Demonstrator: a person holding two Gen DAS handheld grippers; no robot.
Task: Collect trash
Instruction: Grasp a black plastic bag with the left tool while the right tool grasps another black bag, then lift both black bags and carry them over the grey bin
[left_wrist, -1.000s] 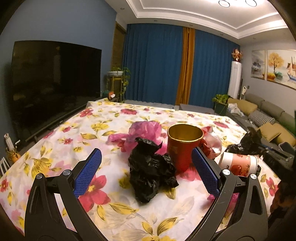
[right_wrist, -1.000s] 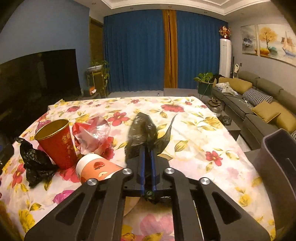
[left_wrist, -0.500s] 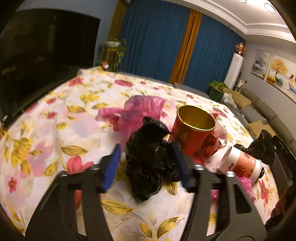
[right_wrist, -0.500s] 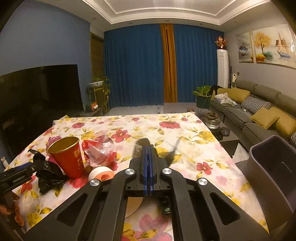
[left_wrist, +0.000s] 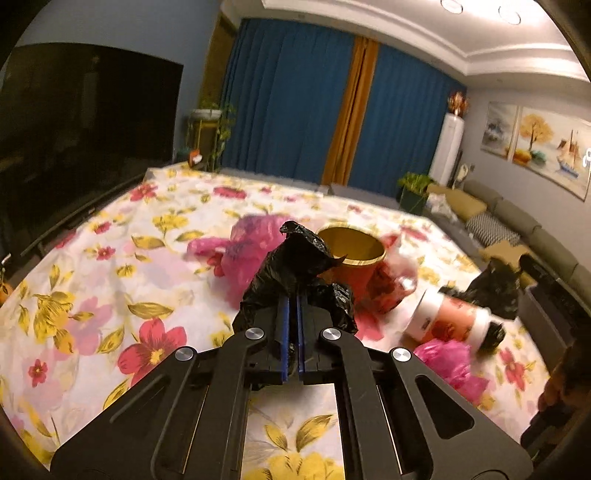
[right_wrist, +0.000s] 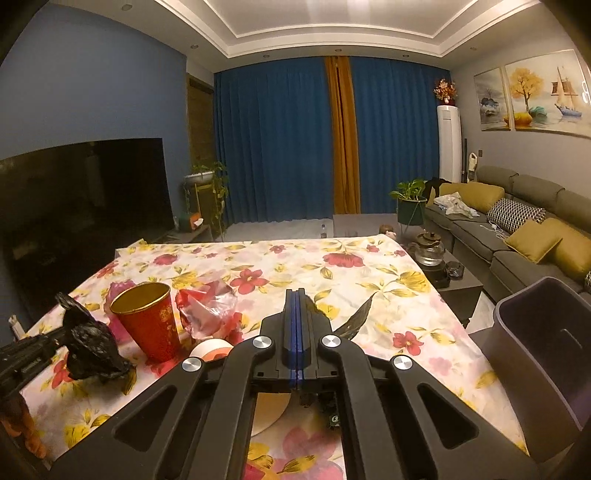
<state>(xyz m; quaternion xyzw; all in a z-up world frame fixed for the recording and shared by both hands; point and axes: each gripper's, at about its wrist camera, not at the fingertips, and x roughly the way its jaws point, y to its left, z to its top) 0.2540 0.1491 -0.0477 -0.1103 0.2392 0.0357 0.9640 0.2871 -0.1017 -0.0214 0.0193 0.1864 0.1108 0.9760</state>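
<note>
The cup (right_wrist: 147, 321) stands on the table (right_wrist: 388, 295), bin (right_wrist: 546, 354) off its right edge.

Glossy crinkled black plastic bag (left_wrist: 295, 258); floral cloth tablecloth (left_wrist: 110, 266).

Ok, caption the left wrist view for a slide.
Left gripper shut on a crumpled black plastic bag, red paper cup behind, on a floral tablecloth.

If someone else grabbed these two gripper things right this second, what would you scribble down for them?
Left gripper: shut on a crumpled black bag.
Right gripper: shut on another black bag.
On the floral table: upright red cup, tipped white-and-red cup, pink bags, clear-and-red wrapper.
Grey bin stands past the table's right edge.
Done: both bags gripped. Left: bin them, then clear the rest.
</note>
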